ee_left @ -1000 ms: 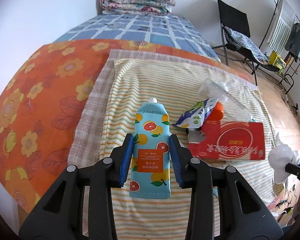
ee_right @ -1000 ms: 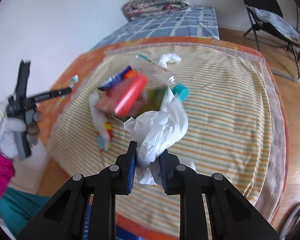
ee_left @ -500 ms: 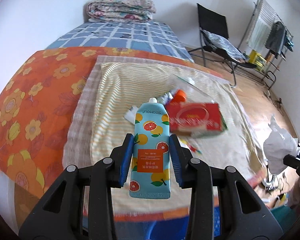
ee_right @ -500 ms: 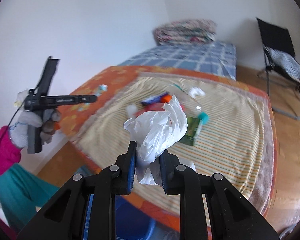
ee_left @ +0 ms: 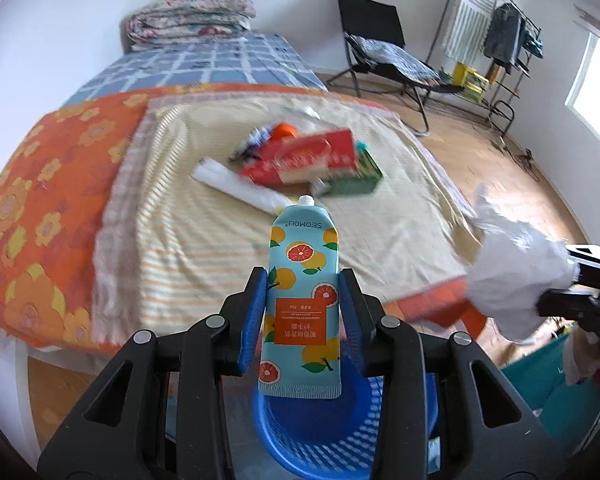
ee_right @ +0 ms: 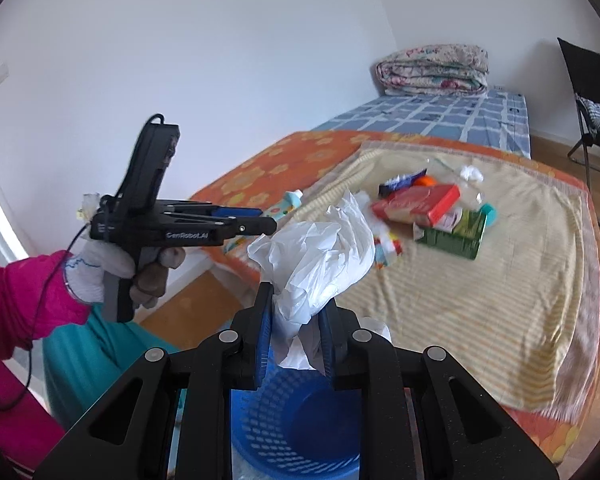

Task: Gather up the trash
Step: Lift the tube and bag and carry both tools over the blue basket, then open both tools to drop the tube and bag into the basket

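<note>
Carrying trash to the bin: the left gripper (ee_left: 303,322) clamps a citrus-print tube (ee_left: 303,300) above the blue basket (ee_left: 332,436) at lower centre; release only once centred. The right-wrist view alone shows the right gripper (ee_right: 296,330) pinching a crumpled white bag (ee_right: 316,256) over the basket, and the gloved hand (ee_right: 112,268).

Fruit-print tube (ee_left: 302,300), crumpled white bag (ee_right: 316,256), gripped above blue basket (ee_right: 296,420)

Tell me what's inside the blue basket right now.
Nothing shows on the visible inner wall and floor of the blue basket; the claws, tube and tissue cover its near side.
</note>
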{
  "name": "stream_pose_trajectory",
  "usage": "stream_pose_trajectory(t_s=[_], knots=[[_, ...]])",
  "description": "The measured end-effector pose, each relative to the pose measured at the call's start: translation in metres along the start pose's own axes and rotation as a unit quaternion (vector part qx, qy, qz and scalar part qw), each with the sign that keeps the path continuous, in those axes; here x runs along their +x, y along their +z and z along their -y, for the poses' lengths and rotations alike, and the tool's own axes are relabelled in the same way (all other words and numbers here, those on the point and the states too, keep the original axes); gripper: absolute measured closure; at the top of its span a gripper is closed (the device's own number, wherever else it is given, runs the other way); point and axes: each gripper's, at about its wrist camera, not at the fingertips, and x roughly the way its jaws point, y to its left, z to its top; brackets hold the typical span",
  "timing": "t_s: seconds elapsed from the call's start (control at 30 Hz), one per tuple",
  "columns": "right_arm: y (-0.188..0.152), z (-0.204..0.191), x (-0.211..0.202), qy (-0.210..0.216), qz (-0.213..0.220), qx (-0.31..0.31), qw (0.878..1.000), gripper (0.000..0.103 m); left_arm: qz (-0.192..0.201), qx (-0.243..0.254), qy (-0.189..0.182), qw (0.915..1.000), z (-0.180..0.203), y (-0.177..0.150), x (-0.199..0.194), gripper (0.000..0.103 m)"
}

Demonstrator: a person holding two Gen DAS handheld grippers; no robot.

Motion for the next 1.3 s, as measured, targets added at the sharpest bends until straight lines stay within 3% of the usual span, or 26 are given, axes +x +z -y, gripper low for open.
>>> stream_pose_trajectory(t_s=[0.53,0.97,1.07,1.1,1.13,1.17,1.2,1.3], knots=[[-0.075,-0.007,0.046,-0.036,-0.116,0.039,0.992,0.083,-0.114,0.006,-0.013,0.9934,0.024,-0.098,0.042,0.066],[-0.094,-0.005,0.068,-0.056,-0.157,0.043,0.985,0.08,-0.134,0.014,-0.013,0.9909,0.029,-0.117,0.05,0.066],[-0.095,-0.006,0.069,-0.059,-0.162,0.041,0.984,0.073,-0.134,0.015,-0.008,0.9908,0.028,-0.116,0.051,0.064],[-0.095,-0.006,0.07,-0.059,-0.163,0.041,0.984,0.067,-0.135,0.013,-0.007,0.9907,0.027,-0.115,0.052,0.058],[-0.095,-0.006,0.07,-0.059,-0.164,0.041,0.984,0.063,-0.136,0.008,-0.005,0.9907,0.026,-0.115,0.052,0.046],[-0.095,-0.006,0.071,-0.062,-0.165,0.042,0.984,0.053,-0.134,0.005,-0.005,0.9909,0.024,-0.115,0.051,0.043],[-0.094,-0.006,0.07,-0.063,-0.164,0.042,0.984,0.048,-0.133,0.003,-0.005,0.9911,0.024,-0.114,0.051,0.043],[-0.092,-0.006,0.07,-0.07,-0.163,0.04,0.983,0.048,-0.132,0.002,0.001,0.9912,0.023,-0.114,0.051,0.043]])
